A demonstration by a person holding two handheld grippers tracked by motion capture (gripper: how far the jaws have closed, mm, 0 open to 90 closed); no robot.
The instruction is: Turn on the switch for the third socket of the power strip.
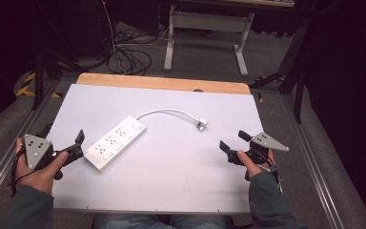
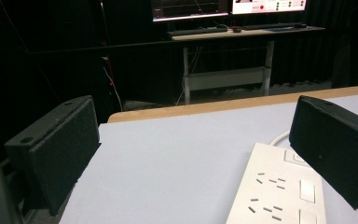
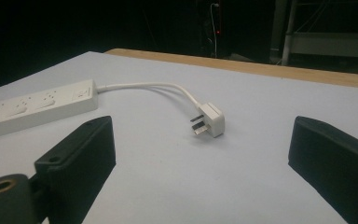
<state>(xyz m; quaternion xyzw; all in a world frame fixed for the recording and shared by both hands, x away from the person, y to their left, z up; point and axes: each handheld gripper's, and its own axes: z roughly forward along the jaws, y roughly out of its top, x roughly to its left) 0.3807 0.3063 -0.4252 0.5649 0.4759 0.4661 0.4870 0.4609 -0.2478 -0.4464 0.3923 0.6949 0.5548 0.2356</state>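
Lying on table (image 1: 171, 171): power strip (image 1: 115, 142), plug (image 1: 201, 123); no containers.

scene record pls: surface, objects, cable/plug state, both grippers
surface: pale sheet on a wood-edged table
object: white power strip, lying flat and diagonal, left of centre
cable: white cable curving from the strip's far end toward the right
plug: plug loose on the sheet, plugged into nothing
left gripper: left gripper open, empty, beside the strip's near end
right gripper: right gripper open, empty, facing the plug

White power strip (image 1: 115, 142), white plug (image 1: 200, 123); pale grey table (image 1: 171, 181).
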